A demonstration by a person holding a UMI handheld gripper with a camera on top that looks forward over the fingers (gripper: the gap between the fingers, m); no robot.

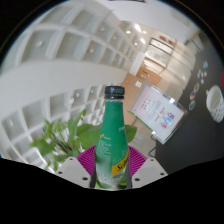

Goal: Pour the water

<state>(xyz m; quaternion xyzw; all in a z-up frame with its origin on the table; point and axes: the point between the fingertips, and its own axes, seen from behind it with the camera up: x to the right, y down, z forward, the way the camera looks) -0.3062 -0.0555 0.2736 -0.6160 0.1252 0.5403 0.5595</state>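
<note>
A green plastic bottle (112, 140) with a dark green cap (115, 92) and a yellow label stands upright between my fingers. My gripper (111, 168) is shut on the bottle: the magenta pads (88, 162) press against both of its sides low on the body. The bottle is held up off any surface, with the room seen tilted behind it. The bottle's base is hidden below the fingers. No cup or other vessel shows in the gripper view.
A leafy green plant (62, 138) stands just behind and left of the bottle. White shelving with square compartments (60, 60) fills the wall beyond. A whiteboard or poster (158, 110) and brown desks (160, 60) lie further off to the right.
</note>
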